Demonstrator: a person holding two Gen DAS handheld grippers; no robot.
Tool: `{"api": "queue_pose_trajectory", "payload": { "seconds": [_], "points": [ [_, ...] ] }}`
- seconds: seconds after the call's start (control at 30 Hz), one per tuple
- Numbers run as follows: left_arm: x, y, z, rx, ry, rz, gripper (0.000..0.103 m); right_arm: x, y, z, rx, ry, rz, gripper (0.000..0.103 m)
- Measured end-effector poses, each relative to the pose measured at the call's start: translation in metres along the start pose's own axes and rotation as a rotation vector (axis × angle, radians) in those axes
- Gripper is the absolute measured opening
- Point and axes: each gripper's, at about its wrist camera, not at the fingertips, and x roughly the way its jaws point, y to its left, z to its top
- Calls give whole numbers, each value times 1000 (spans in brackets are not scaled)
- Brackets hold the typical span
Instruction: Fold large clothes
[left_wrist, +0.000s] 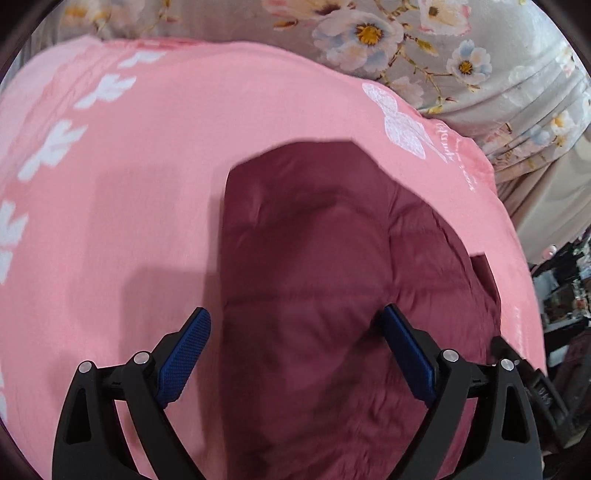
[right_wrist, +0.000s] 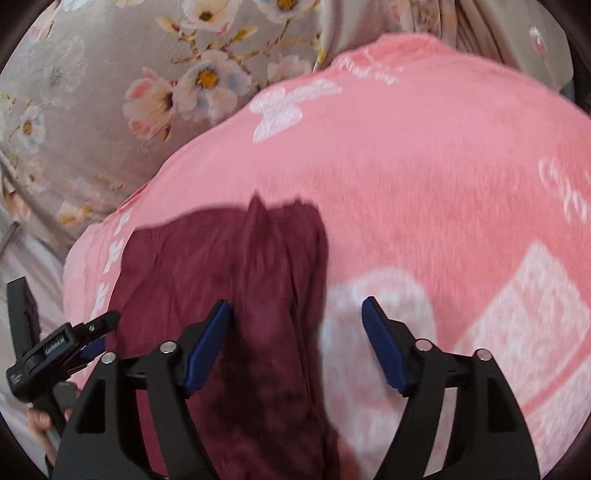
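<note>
**Maroon garment folded on a pink blanket, both grippers free**

Maroon and softly quilted, the garment (left_wrist: 314, 258) lies on a pink blanket (left_wrist: 129, 184) printed with white leaves and butterflies, itself spread over a grey floral sheet (left_wrist: 424, 44). In the left wrist view it fills the frame from the centre down to 6 o'clock. The left gripper (left_wrist: 295, 354) hangs above it with its blue pads spread wide and nothing between them. The right gripper (right_wrist: 295, 343) likewise stands with its jaws apart, clear of the cloth.

The garment looks puffy, light and limp; it should sag and slide open if lifted by a single layer. Pinching through all layers at the far corners, near 12 o'clock, seems the safer hold.

The right wrist view shows what the other lacks: the garment (right_wrist: 229, 295) gathered into lengthwise pleats, a large white print on the blanket at 4 o'clock, and the other gripper's body at 8 o'clock with fingertips of a hand (right_wrist: 40, 421) under it. The left view alone shows cluttered shelves (left_wrist: 561, 295) at 3 o'clock.
</note>
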Motion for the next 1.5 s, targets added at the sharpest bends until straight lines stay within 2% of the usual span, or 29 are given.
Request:
{"api": "queue_pose_trajectory", "payload": {
  "seconds": [0.13, 0.2, 0.27, 0.4, 0.47, 0.5, 0.53, 0.57, 0.6, 0.63, 0.73, 0.8, 0.97, 1.13, 1.27, 1.5],
  "points": [
    [5, 19, -23, -57, 58, -88, 91, 7, -5, -20, 45, 46, 79, 75],
    [13, 29, -33, -105, 90, -160, 91, 11, -3, -26, 55, 50, 108, 77],
    [11, 32, -36, -113, 66, -179, 91, 13, 1, -27, 48, 38, 117, 80],
    [12, 19, -37, -71, 63, -202, 91, 23, 4, -24, 72, 47, 198, 80],
    [12, 12, -37, -52, 46, -179, 91, 29, 7, -21, 73, 42, 214, 76],
    [11, 9, -37, -45, 38, -169, 89, 31, 9, -19, 83, 49, 233, 66],
    [10, 8, -36, -44, 30, -160, 83, 32, 10, -18, 91, 54, 250, 56],
    [6, 4, -35, -30, 15, -139, 76, 30, 13, -16, 84, 46, 251, 49],
    [2, 2, -33, -11, 2, -125, 72, 26, 18, -14, 58, 36, 250, 33],
    [-3, 0, -31, 11, -13, -114, 64, 22, 20, -12, 43, 26, 249, 25],
    [-26, -9, -21, 94, -81, -111, 44, 3, 37, -6, -2, -28, 252, 18],
    [-42, -13, -14, 128, -129, -132, 39, -13, 53, 1, -45, -77, 252, 17],
    [-93, -27, 5, 233, -303, -118, 37, -50, 100, 22, -153, -204, 270, 16],
    [-135, -26, 38, 312, -457, -108, 37, -66, 144, 53, -235, -306, 316, 16],
    [-148, -14, 71, 334, -506, -86, 37, -54, 189, 80, -302, -355, 342, 16],
    [-146, 30, 120, 338, -589, -23, 37, -3, 248, 107, -385, -365, 373, 16]
  ]
}}
